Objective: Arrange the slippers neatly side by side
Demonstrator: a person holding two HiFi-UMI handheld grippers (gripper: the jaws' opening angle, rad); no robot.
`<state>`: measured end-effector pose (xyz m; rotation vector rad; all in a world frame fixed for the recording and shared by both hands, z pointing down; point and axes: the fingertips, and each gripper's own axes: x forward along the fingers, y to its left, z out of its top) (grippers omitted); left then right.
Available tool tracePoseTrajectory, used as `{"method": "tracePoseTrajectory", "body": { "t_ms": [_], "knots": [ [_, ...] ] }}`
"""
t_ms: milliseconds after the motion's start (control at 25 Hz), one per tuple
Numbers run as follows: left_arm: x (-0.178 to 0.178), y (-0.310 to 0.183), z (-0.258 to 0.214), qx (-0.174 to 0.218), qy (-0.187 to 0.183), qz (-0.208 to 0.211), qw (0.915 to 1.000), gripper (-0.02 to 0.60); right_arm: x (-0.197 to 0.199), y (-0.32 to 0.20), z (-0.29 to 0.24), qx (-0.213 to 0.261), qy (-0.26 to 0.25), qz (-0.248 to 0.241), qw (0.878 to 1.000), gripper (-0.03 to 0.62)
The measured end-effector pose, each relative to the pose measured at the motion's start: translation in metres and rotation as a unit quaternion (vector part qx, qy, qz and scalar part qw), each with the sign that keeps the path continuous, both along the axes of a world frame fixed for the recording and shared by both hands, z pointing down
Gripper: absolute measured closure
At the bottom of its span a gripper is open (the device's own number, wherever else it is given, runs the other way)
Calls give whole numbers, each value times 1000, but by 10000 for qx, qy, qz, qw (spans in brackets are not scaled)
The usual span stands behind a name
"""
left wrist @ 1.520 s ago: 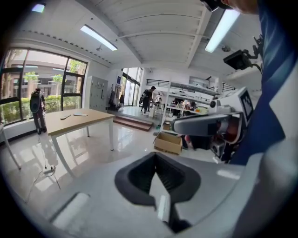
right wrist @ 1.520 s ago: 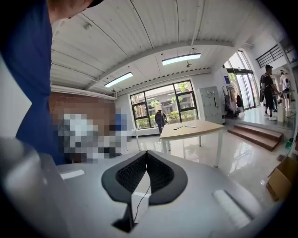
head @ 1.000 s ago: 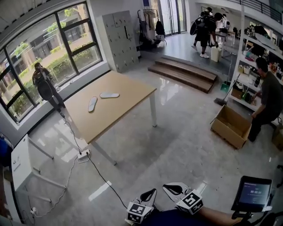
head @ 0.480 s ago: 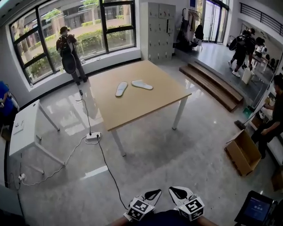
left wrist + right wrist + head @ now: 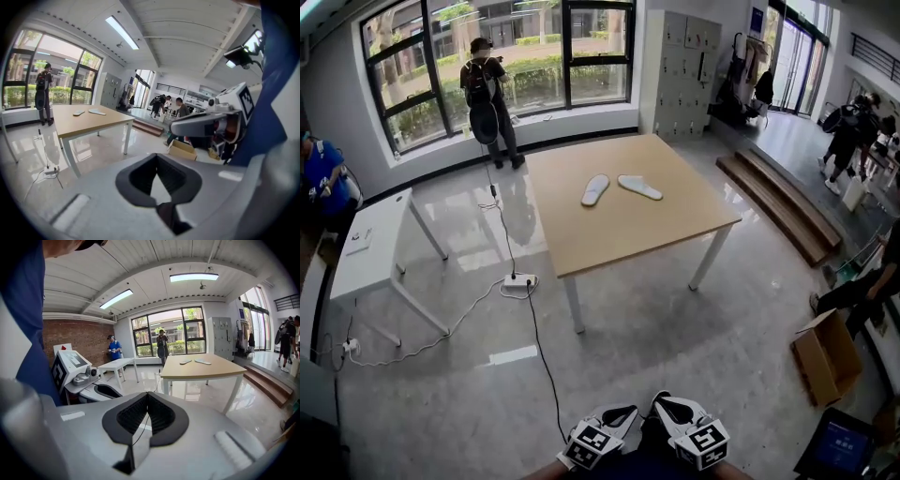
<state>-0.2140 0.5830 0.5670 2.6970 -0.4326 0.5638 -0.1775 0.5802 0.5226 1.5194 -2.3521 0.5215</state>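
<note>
Wooden table (image 5: 647, 234), pale flat slippers (image 5: 595, 189) angled apart; left tool (image 5: 623, 411), right tool (image 5: 664, 403) pressed together.

We see glossy grey floor (image 5: 694, 356) around the wooden surface (image 5: 628, 232). Beyond it stand tall windows (image 5: 534, 52) and grey lockers (image 5: 689, 75); left of it, a white desk (image 5: 384, 239).

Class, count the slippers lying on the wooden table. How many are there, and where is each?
2. Both lie on the far half of the wooden table: the left slipper and the right slipper, close together but angled apart. None seems hidden.
</note>
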Motion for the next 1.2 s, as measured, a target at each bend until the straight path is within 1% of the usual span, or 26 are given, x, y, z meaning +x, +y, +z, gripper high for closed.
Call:
{"method": "tracePoseTrajectory", "body": {
  "t_ms": [120, 200, 280, 320, 440, 520, 600, 720, 840, 960, 1080, 1200],
  "knots": [
    [-9, -24, -1, 106, -126, -315, 9994, 578, -3, -24, -4, 147, -38, -203, 9997, 583],
    [-13, -39, -1, 174, -286, -511, 9981, 578, -1, -38, -11, 187, -77, -300, 9993, 583],
    [-11, -54, -1, 197, -385, -664, 9969, 578, 7, -52, -7, 228, -80, -366, 9990, 583],
    [-8, -62, 0, 178, -377, -725, 9965, 577, 12, -60, -4, 246, -83, -389, 9989, 583],
    [10, -85, 6, 74, -335, -818, 9961, 578, 29, -86, -2, 231, -131, -439, 9987, 583],
    [24, -100, 9, 44, -406, -779, 9961, 578, 44, -101, 3, 171, -159, -439, 9988, 583],
    [43, -115, 8, 1, -351, -748, 9966, 578, 61, -117, 5, 95, -168, -425, 9989, 583],
    [68, -136, 5, 55, -358, -665, 9971, 578, 85, -138, 0, 62, -181, -361, 9992, 583],
    [93, -154, 5, -1, -407, -628, 9972, 578, 109, -157, -5, 37, -230, -333, 9992, 583],
    [115, -175, 2, -9, -416, -699, 9967, 578, 136, -179, -8, 31, -256, -313, 9992, 583],
    [136, -199, -2, -9, -439, -799, 9958, 578, 158, -203, -6, 25, -277, -419, 9987, 583],
    [161, -220, -7, 84, -501, -820, 9953, 578, 181, -227, -7, 107, -288, -504, 9983, 583]
  ]
}}
